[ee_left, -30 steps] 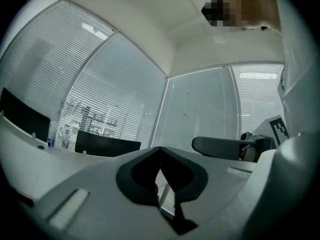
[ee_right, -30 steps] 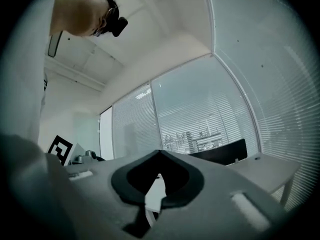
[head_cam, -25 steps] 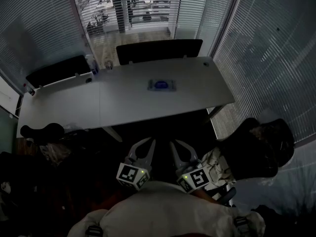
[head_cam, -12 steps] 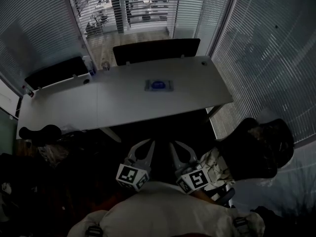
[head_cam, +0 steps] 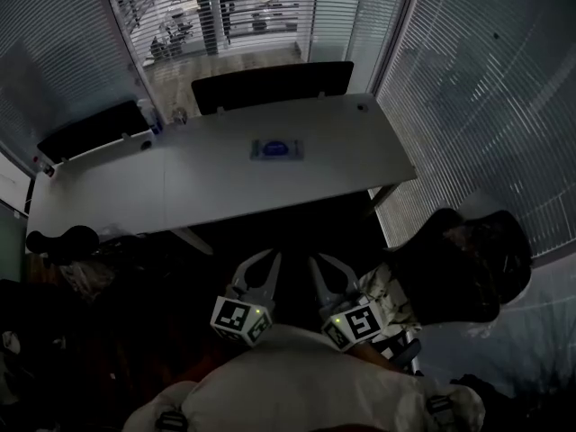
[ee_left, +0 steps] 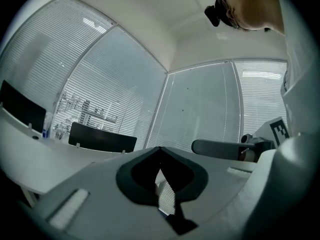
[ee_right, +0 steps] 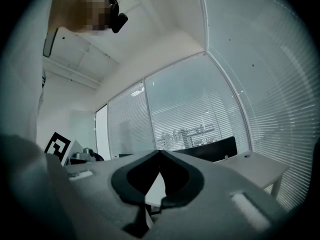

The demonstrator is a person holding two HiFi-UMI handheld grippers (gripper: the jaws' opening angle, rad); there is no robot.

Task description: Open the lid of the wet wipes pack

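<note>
The wet wipes pack (head_cam: 276, 149), flat and pale with a blue lid patch, lies on the white table (head_cam: 207, 192) toward its far edge. It is far from both grippers. My left gripper (head_cam: 274, 256) and right gripper (head_cam: 315, 260) are held side by side close to my body, short of the table's near edge. Each has its curved fingers meeting at the tips with nothing between them. The left gripper (ee_left: 160, 149) and the right gripper (ee_right: 160, 152) show the same shut jaws in their own views, where the pack is not visible.
A black chair (head_cam: 270, 84) stands behind the table and another (head_cam: 90, 129) at its far left. A bottle (head_cam: 147, 115) stands on the far left corner. A dark office chair (head_cam: 459, 273) is at my right. Window blinds surround the room.
The table and pack have shifted left and slightly up in the head view. Both grippers keep the same shut pose in front of my body.
</note>
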